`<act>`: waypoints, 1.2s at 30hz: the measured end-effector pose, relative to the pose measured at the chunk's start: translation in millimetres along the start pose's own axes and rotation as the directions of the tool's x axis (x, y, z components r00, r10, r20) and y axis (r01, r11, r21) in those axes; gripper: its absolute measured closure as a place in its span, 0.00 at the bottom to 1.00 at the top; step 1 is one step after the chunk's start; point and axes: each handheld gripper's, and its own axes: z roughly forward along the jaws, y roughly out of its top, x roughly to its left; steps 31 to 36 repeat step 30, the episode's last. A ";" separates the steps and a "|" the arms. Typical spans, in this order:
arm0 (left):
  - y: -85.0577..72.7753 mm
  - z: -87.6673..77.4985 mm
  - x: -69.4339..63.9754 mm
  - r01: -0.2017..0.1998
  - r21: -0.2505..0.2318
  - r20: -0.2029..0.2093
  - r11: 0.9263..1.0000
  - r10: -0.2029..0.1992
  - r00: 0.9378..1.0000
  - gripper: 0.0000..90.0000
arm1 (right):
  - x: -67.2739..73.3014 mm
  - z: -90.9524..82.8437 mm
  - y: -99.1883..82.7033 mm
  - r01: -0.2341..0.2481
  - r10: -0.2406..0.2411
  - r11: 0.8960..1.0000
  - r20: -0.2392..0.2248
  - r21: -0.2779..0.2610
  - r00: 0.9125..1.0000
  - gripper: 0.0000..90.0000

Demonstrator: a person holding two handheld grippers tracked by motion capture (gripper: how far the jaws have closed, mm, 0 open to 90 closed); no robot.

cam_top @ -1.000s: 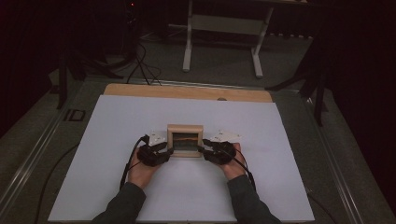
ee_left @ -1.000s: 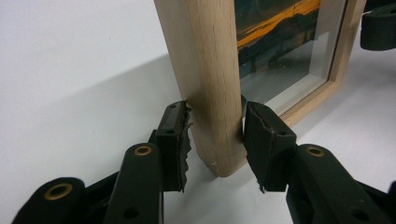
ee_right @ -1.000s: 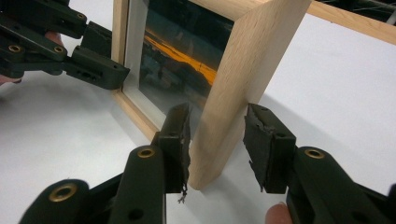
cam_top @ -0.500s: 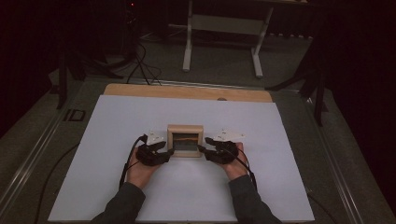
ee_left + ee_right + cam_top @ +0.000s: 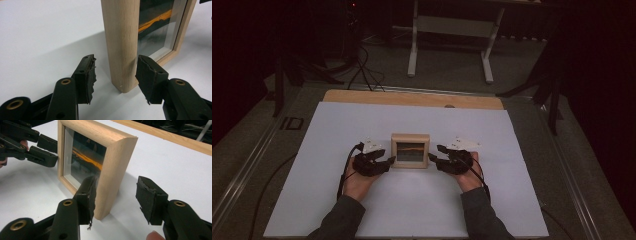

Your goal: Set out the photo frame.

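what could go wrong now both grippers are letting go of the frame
The frame stands upright on its narrow bottom edge on the table, so it may tip over. The left gripper and right gripper have just been opening, yet each has jaws on either side of a frame edge; pulling back askew could catch that edge and knock the frame down onto its glass.

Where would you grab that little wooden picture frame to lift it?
Probably by its two upright side bars, one gripper from each side. The picture frame stands upright on the white table; its side bars are narrow enough for open jaws, as the left gripper straddling one shows. The right gripper waits opposite.
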 end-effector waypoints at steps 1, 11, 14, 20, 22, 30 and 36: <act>0.4 -1.1 0.6 -0.001 0.001 0.000 1.000 0.001 1.000 0.55 | -0.5 -0.6 0.1 0.000 0.000 1.000 0.000 0.000 1.000 0.55; 2.5 -11.7 9.7 0.027 -0.016 -0.016 1.000 -0.027 1.000 0.54 | -4.6 -5.0 0.1 -0.013 0.013 1.000 0.009 -0.007 1.000 0.52; 2.1 -15.3 14.0 0.036 -0.019 -0.026 0.999 -0.036 0.999 0.54 | -7.1 -6.5 -0.2 -0.019 0.019 1.000 0.016 -0.009 1.000 0.52; -2.1 -17.8 19.3 0.043 -0.008 -0.051 0.999 -0.044 0.998 0.53 | -12.4 -9.2 -1.9 -0.038 0.039 0.999 0.033 -0.009 0.999 0.52; -3.3 -18.0 20.6 0.043 -0.004 -0.054 0.999 -0.043 0.998 0.53 | -13.9 -9.8 -2.4 -0.041 0.041 0.999 0.035 -0.010 0.999 0.51; -10.2 -20.2 29.8 0.065 0.005 -0.091 0.998 -0.064 0.994 0.53 | -17.5 -10.9 -4.0 -0.044 0.044 0.999 0.052 0.000 0.998 0.51; -10.2 -20.2 29.8 0.065 0.005 -0.091 0.998 -0.064 0.994 0.53 | -17.5 -10.9 -4.0 -0.044 0.044 0.999 0.052 0.000 0.998 0.51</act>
